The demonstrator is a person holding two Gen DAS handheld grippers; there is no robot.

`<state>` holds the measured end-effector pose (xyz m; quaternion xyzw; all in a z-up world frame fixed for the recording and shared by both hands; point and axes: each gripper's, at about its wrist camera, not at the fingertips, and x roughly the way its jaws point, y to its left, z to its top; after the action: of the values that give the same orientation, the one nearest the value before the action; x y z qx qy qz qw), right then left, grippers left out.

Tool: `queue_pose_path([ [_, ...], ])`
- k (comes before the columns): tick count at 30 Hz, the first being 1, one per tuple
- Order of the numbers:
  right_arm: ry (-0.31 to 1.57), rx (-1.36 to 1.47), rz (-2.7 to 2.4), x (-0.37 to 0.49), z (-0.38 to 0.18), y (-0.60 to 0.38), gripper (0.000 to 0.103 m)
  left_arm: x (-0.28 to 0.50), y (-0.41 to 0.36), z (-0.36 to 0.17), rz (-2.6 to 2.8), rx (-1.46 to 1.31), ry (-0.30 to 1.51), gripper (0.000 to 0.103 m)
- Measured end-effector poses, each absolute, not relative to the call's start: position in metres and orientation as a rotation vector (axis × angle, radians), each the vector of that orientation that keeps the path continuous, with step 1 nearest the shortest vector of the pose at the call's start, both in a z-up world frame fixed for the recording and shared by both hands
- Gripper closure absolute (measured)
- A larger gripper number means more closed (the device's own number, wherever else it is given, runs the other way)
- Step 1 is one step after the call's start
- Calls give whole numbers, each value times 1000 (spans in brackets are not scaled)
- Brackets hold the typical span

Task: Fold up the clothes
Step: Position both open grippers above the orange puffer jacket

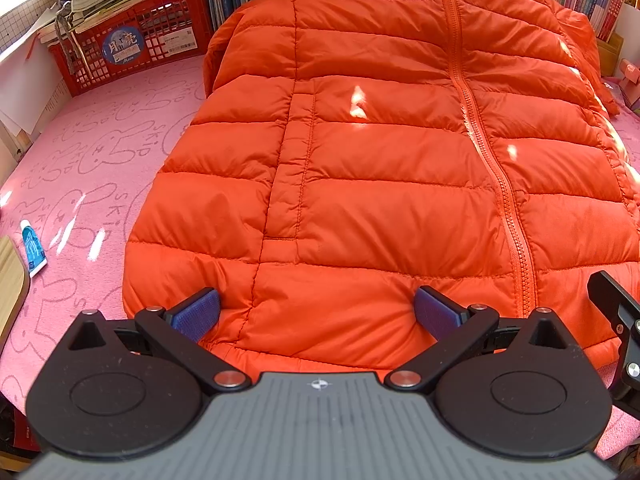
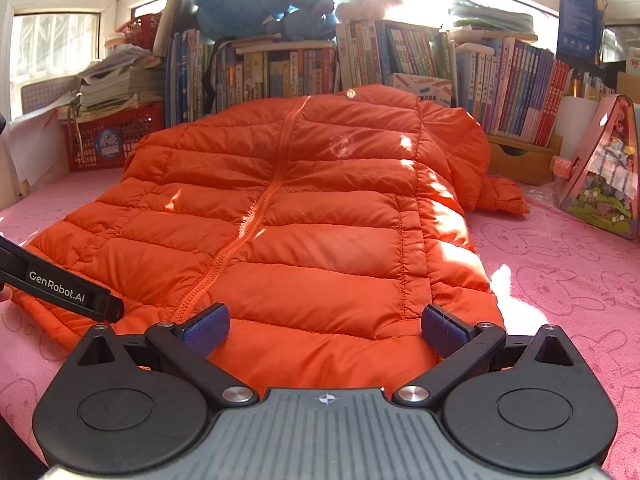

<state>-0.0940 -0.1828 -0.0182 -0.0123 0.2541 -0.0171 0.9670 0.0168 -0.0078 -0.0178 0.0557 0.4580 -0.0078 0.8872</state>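
Observation:
An orange quilted puffer jacket (image 1: 380, 160) lies front up and zipped on a pink bedspread (image 1: 100, 152), hem towards me; it also shows in the right wrist view (image 2: 320, 232). My left gripper (image 1: 316, 314) is open, its blue pads on either side of the hem's left half. My right gripper (image 2: 326, 330) is open over the hem's right half, right of the zipper (image 2: 240, 240). A sleeve (image 2: 500, 196) lies out to the right. The left gripper's body (image 2: 60, 288) shows at the left of the right wrist view.
A red crate (image 1: 132, 44) with stacked papers stands at the back left. Books (image 2: 400, 60) line the back with plush toys (image 2: 276, 0) on top. A blue tube (image 1: 34, 248) lies on the bedspread at left. A pink toy box (image 2: 604, 168) stands at right.

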Motion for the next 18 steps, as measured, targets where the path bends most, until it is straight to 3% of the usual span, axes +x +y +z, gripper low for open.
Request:
queue_pose_path([
  [5, 475, -109, -29, -106, -19, -169, 0, 16, -9, -18, -17, 116, 945, 0],
  [18, 510, -4, 17, -107, -23, -172, 0, 13, -7, -20, -19, 111, 931, 0],
])
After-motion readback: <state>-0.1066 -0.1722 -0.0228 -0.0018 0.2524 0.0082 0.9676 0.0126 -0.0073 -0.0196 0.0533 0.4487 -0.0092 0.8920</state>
